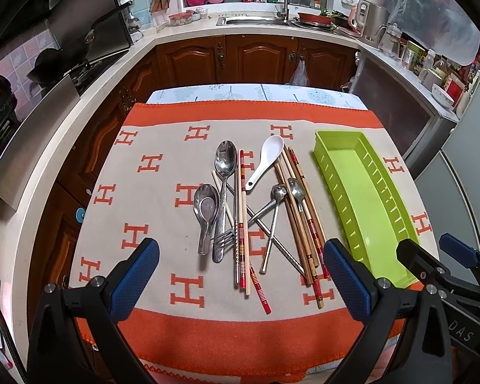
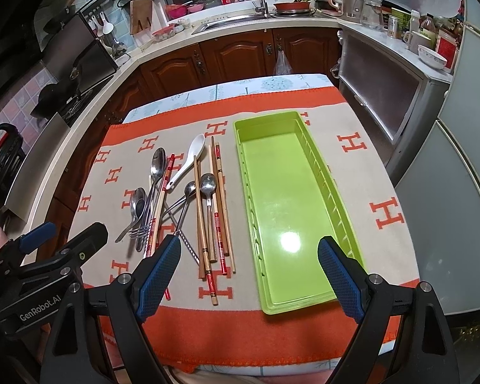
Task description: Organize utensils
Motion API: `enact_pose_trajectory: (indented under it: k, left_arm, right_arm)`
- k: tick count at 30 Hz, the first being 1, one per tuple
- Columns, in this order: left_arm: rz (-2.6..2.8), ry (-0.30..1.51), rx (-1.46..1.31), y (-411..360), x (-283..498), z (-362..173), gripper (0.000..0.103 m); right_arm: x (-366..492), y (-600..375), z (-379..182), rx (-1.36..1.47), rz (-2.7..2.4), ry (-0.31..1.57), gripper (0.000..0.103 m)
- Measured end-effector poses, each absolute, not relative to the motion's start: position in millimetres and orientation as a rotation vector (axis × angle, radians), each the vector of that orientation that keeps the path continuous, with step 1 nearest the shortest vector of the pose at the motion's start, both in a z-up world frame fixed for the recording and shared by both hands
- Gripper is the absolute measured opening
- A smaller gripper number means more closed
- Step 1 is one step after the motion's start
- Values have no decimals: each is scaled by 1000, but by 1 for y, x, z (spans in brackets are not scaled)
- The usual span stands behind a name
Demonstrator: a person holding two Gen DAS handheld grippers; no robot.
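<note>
While both tools hang over the near edge of the bench, nothing is held in either: the left tool has its blue-padded fingers spread wide above the heap of cutlery, and the right tool is likewise released, its fingers parted over the near end of the lime-green plastic tray. The bench is covered by a beige blanket with orange borders and orange H marks. The tray lies lengthwise on the right part of the blanket, with no utensil in it, a bright glare spot on its floor. Just left of it the utensils lie loosely crossed in one pile: a large steel spoon at the far left of the group, a short steel soup spoon just nearer and to its left, a steel fork with its tines toward that spoon's handle, a white ceramic spoon tilted with its bowl away from me, and two small steel teaspoons among the sticks. Wooden chopsticks with red-banded ends lie bundled between the teaspoons and the tray, close to the tray but not touching it, while a red-and-cream pair runs through the pile's middle and a steel chopstick crosses beneath them at a slant.
</note>
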State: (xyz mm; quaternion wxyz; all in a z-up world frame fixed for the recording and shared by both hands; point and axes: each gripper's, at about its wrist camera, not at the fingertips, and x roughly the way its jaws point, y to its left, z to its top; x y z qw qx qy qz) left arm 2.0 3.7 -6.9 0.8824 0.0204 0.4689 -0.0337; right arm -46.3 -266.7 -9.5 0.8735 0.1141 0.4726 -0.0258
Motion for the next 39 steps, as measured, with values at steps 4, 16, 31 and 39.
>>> enact_pose_trajectory:
  k: [4, 16, 31, 39]
  left_arm:
    - [-90, 972, 12, 8, 2, -5, 101]
    - [-107, 966, 2, 10, 3, -6, 101]
    - [-239, 1050, 23, 36, 42, -5, 101]
    - [-195, 1133, -40, 82, 97, -25, 86]
  right_arm:
    - [-47, -266, -10, 237, -54, 986, 89]
    - [-47, -265, -10, 235, -52, 988, 89]
    - [6, -257, -5, 197, 20, 1019, 69]
    - [77, -230, -20, 214, 156, 1128, 48]
